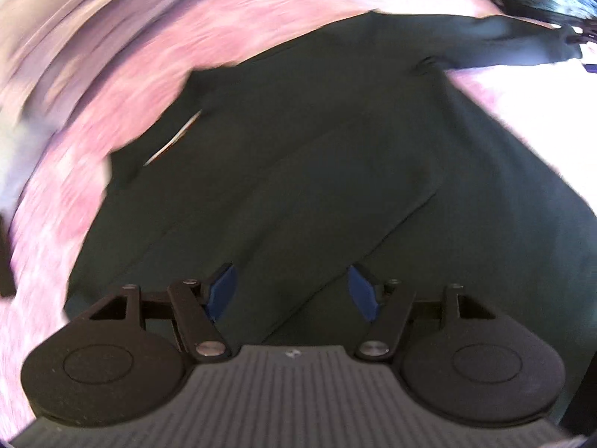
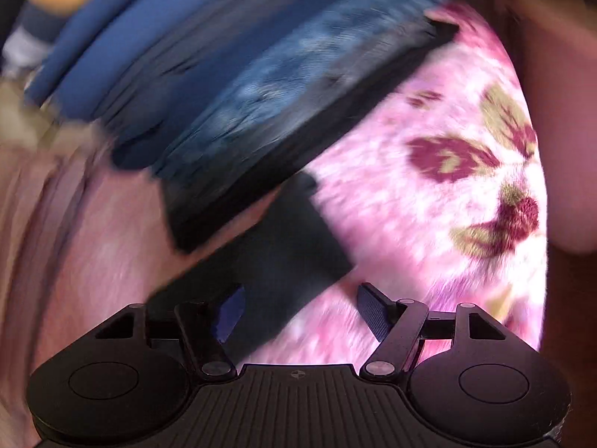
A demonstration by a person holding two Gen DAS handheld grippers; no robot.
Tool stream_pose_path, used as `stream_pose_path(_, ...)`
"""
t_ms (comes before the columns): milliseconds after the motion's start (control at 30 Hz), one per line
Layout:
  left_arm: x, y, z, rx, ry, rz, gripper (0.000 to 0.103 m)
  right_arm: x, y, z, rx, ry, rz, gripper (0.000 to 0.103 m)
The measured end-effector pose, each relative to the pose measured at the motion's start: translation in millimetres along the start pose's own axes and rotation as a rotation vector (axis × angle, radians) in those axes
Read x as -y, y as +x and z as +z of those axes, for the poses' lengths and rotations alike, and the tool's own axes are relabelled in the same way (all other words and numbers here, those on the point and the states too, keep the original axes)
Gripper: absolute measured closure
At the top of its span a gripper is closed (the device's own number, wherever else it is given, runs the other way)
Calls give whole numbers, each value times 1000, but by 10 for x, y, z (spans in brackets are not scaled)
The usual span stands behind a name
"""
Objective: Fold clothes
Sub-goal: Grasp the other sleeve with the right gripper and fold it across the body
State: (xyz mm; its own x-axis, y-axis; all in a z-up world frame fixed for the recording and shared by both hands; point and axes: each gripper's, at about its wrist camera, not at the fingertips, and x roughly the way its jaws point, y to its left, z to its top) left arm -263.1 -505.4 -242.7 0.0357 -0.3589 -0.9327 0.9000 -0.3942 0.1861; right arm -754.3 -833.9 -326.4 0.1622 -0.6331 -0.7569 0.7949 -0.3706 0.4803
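1. Left gripper (image 1: 292, 291): jaws wide, nothing between them, hanging over the dark shirt (image 1: 317, 171).
2. Shirt lies spread on the pink blanket (image 1: 123, 74), one sleeve (image 1: 522, 41) stretched outward.
3. Right gripper (image 2: 300, 311): jaws wide, empty, above the sleeve end (image 2: 283, 261); blurred blue clothes (image 2: 238, 93) beyond.

Dark green garment (image 1: 335, 171) spread flat, sleeve outstretched.

No text, label, brand or number can be read in either wrist view.
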Motion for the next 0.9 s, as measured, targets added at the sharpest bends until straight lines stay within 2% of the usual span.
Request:
stream_pose_path(133, 221, 47, 397, 15, 58, -4, 40, 151, 44, 79, 21, 35, 74, 34)
stream_pose_path(167, 240, 48, 469, 19, 66, -4, 40, 183, 22, 82, 23, 55, 78, 42)
stream_pose_path(200, 249, 46, 525, 24, 73, -2, 40, 217, -2, 86, 26, 77, 81, 71)
stream_pose_path(233, 252, 42, 573, 29, 79, 2, 40, 264, -15, 100, 14, 104, 95, 92)
stream_pose_path(300, 241, 11, 621, 40, 84, 8, 40, 294, -31, 115, -9, 110, 117, 98)
stream_pose_path(433, 173, -86, 563, 56, 65, 21, 40, -2, -166, 233, -10, -7, 106, 98)
stream_pose_path(467, 136, -116, 511, 59, 55, 24, 40, -180, -236, 262, 2, -68, 102, 98)
stream_pose_path(533, 56, -196, 399, 65, 30, 34, 40, -725, -404, 252, 42, -240, 150, 98)
stream_pose_path(600, -59, -273, 235, 71, -5, 44, 40, -1322, -573, 125, 65, -391, 259, 98)
stream_pose_path(700, -296, -414, -120, 70, -65, 64, 40, -2356, -926, -394, 82, -633, 479, 98)
stream_pose_path(833, -688, -623, -674, 55, -149, 100, 40, -3487, -1414, -1606, 16, -871, 786, 98)
stream_pose_path(900, -900, -712, -978, 38, -195, 121, 40, -3852, -1486, -2300, -48, -963, 891, 98)
